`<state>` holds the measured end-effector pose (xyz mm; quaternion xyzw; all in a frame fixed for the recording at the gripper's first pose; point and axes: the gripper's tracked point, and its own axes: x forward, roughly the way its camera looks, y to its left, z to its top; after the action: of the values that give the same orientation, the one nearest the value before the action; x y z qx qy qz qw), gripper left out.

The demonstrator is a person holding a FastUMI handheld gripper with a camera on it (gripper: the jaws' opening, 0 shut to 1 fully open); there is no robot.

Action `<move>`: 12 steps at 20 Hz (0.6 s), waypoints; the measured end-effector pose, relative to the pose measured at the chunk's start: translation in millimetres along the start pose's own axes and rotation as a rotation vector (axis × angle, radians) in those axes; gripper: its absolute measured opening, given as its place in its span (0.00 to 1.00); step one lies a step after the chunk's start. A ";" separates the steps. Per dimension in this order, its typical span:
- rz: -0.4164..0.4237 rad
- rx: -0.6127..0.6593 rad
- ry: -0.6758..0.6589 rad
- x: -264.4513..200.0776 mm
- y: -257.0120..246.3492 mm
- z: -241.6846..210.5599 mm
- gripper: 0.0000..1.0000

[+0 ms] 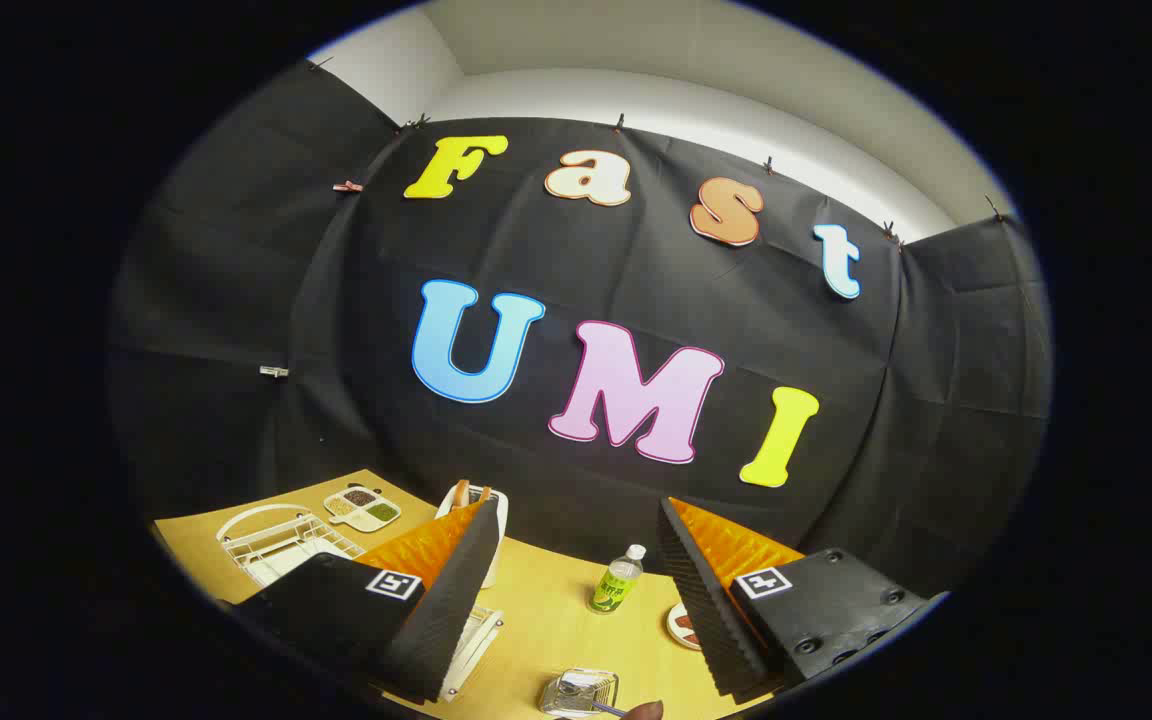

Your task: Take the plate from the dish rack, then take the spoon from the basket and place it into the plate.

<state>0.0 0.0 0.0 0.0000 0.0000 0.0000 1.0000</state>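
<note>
1. From my remote seat I see the gripper [576,600] held high above a wooden table [546,620], its two ribbed black-and-orange fingers [456,590] spread wide with nothing between them.
2. One white wire dish rack [271,545] stands at the table's far left, beyond the left finger; I cannot tell whether a plate sits in it.
3. Just beside the rack lies one white divided tray [363,508] with four compartments, each holding something different: dark, brownish, pale and green fillings, too small for me to name.
4. One white basket [476,500] rises behind the tip of the left finger; one or two brown handles poke from its top, and I cannot tell whether one of them is the spoon.
5. One small bottle [618,580] with a white cap and green label stands upright between the fingers, well beyond them.
6. One small round dish [681,625] shows at the inner edge of the right finger, partly hidden, with something reddish in it.
7. One clear square container [581,692] sits near the table's front edge, a metal utensil [604,707] lying in it with its handle pointing outward.
8. A white slatted object [471,645] peeks from under the left finger; I cannot identify it.
9. A fingertip [644,711] shows beside the clear container.
</note>
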 end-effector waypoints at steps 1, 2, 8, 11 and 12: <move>-0.001 0.000 0.001 0.5 1.0 0.1 0.98; -0.001 -0.001 0.003 0.8 1.8 0.2 0.97; 0.001 0.003 0.013 3.8 10.5 -0.6 0.97; 0.003 0.000 0.021 6.9 17.5 -1.4 0.97; 0.004 -0.003 0.023 8.0 20.1 -2.2 0.98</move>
<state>8.0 20.1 -2.2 -0.0015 0.0117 0.0021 0.9999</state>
